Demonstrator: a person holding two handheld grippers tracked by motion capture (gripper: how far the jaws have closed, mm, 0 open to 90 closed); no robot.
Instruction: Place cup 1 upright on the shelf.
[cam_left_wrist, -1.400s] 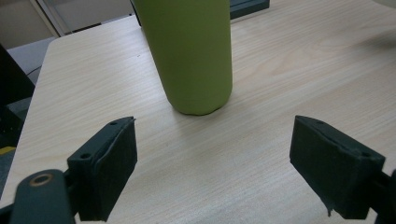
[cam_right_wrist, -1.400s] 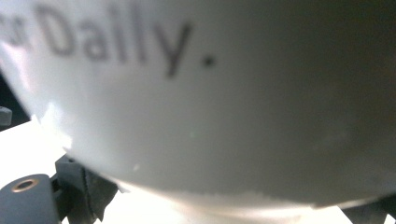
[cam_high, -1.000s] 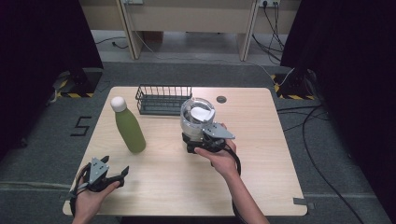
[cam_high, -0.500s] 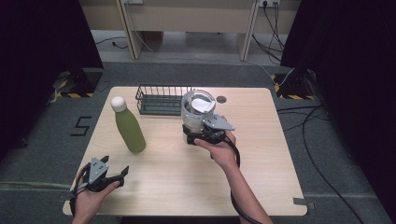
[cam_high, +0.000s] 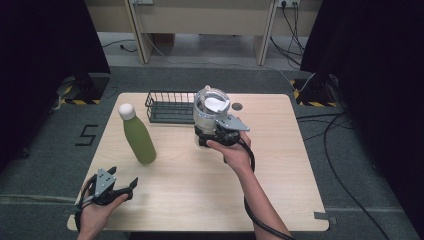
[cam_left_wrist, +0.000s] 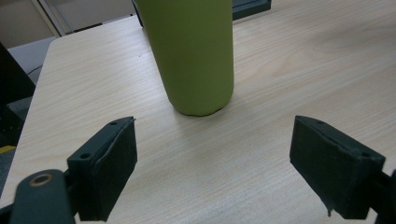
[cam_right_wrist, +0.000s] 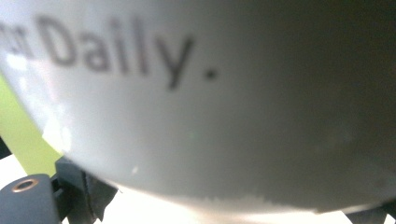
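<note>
Right gripper view: mug (cam_right_wrist: 210, 102) blurred, cropped.

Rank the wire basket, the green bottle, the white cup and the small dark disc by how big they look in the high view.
1. Wire basket and green bottle: too alike to split.
2. White cup, though held nearer the camera by the right gripper, so unsure.
3. Small dark disc.

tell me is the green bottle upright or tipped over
Upright: the green bottle stands on its base on the table, white cap on top.
</note>
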